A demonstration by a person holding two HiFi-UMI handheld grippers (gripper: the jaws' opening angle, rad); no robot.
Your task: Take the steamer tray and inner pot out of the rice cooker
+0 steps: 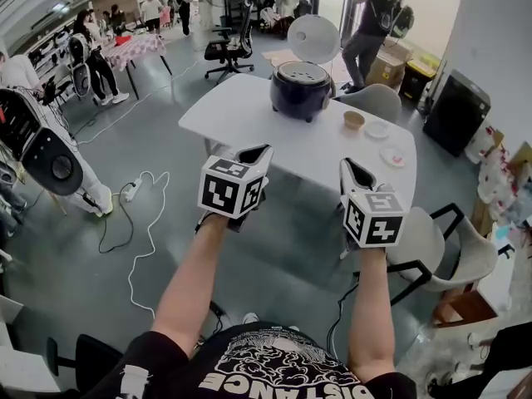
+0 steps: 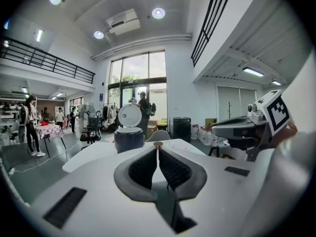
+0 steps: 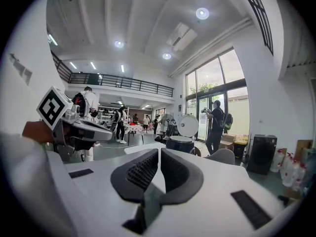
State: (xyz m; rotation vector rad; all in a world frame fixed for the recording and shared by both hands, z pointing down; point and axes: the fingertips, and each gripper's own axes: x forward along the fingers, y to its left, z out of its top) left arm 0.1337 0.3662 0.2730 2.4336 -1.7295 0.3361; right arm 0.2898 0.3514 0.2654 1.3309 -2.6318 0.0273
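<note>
A person faces a white table (image 1: 241, 119) with both arms stretched forward, a gripper in each hand, the two held side by side and both well apart from the appliance ahead. The left gripper (image 1: 256, 151) has its jaws pressed together with nothing between them, and the right gripper (image 1: 348, 166) is likewise closed and empty, each pointing slightly downward toward the tabletop. The dark blue rice cooker (image 1: 299, 91) stands on the far part of the table, its round white lid (image 1: 313, 37) raised upright behind it. A pale rim shows in the cooker's mouth, though at this range a tray and a pot cannot be told apart. To the cooker's right on the table sit a small brown bowl (image 1: 354, 120) and two small white dishes (image 1: 377, 129), the nearer one close to the table's right edge. A grey chair (image 1: 376, 100) stands at the far side, and beyond it a person with a backpack (image 1: 370, 23) stands by the glass doorway. A white cable (image 1: 137, 248) trails over the grey floor at left
</note>
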